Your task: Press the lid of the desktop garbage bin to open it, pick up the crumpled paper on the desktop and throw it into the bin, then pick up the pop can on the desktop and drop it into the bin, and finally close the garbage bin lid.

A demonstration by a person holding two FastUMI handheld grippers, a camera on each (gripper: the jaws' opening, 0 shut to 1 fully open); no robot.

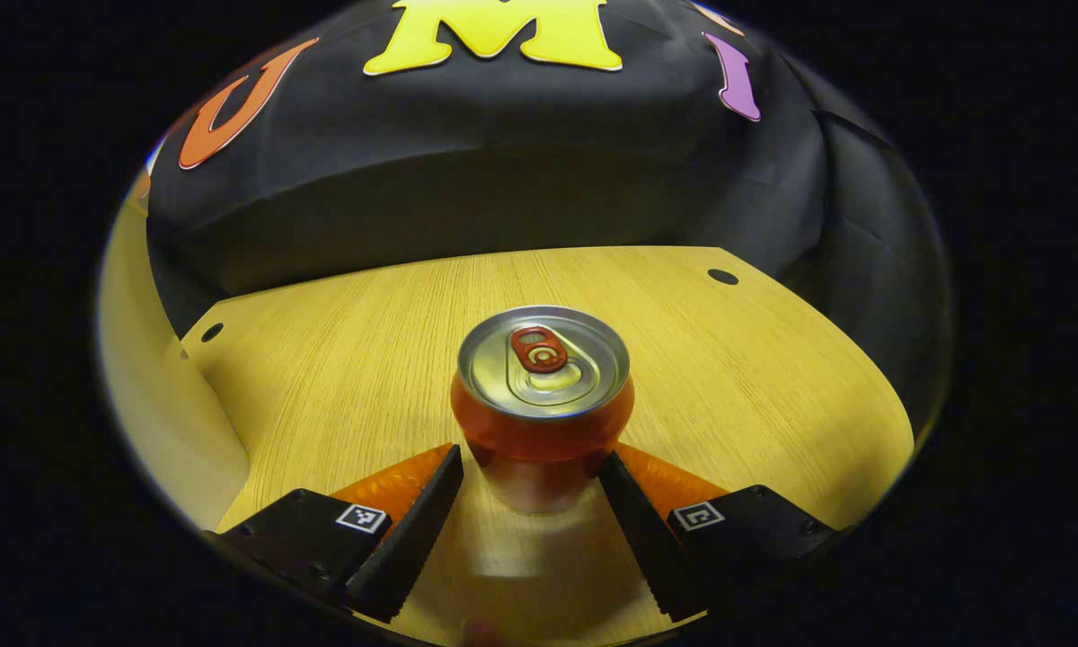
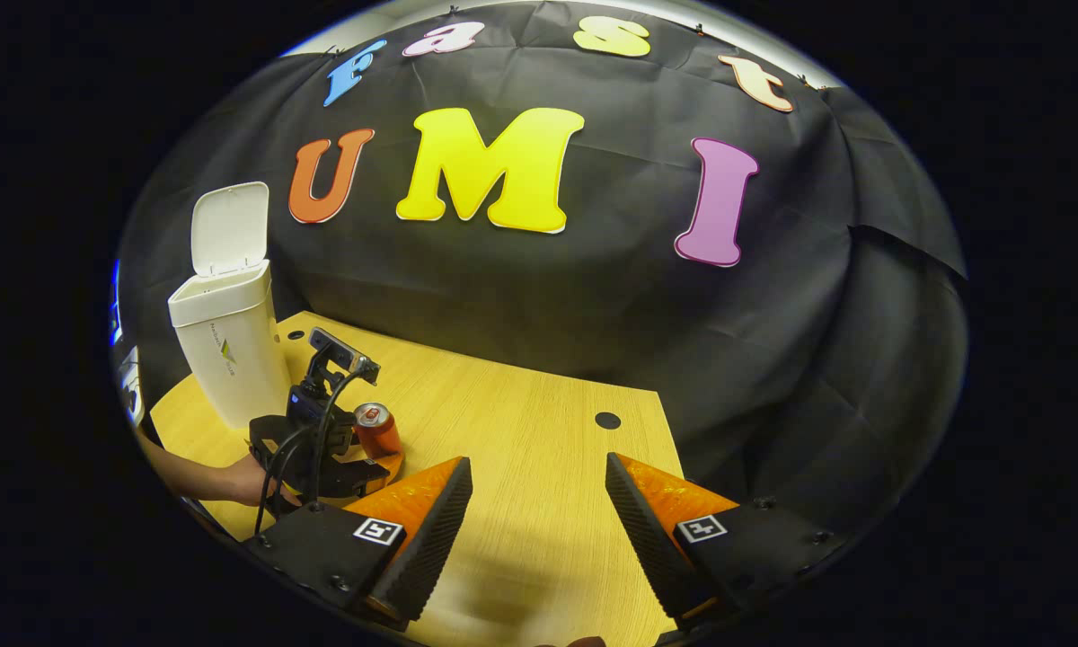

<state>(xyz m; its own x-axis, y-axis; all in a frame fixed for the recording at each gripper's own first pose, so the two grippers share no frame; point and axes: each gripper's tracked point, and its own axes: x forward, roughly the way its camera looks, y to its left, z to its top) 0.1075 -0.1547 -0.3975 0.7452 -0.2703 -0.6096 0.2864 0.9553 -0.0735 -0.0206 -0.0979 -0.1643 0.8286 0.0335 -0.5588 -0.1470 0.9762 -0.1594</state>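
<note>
Pop can stands upright on the counter in the left gripper view, between the spread fingers of the left tool, which flank its lower body without clearly pressing it. In the right gripper view the right tool hangs wide open and empty, well apart from the can, while the garbage bin stands beyond with its lid up. Judging from this, the can pickup is in hand; next calls for closing squarely on the can.

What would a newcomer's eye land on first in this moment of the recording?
The pop can standing upright on the wooden table, right between the left gripper's open fingers, which flank it without clearly pressing. In the right gripper view, the white garbage bin stands at the far left with its lid flipped up, while the right gripper hangs open above bare tabletop.
</note>
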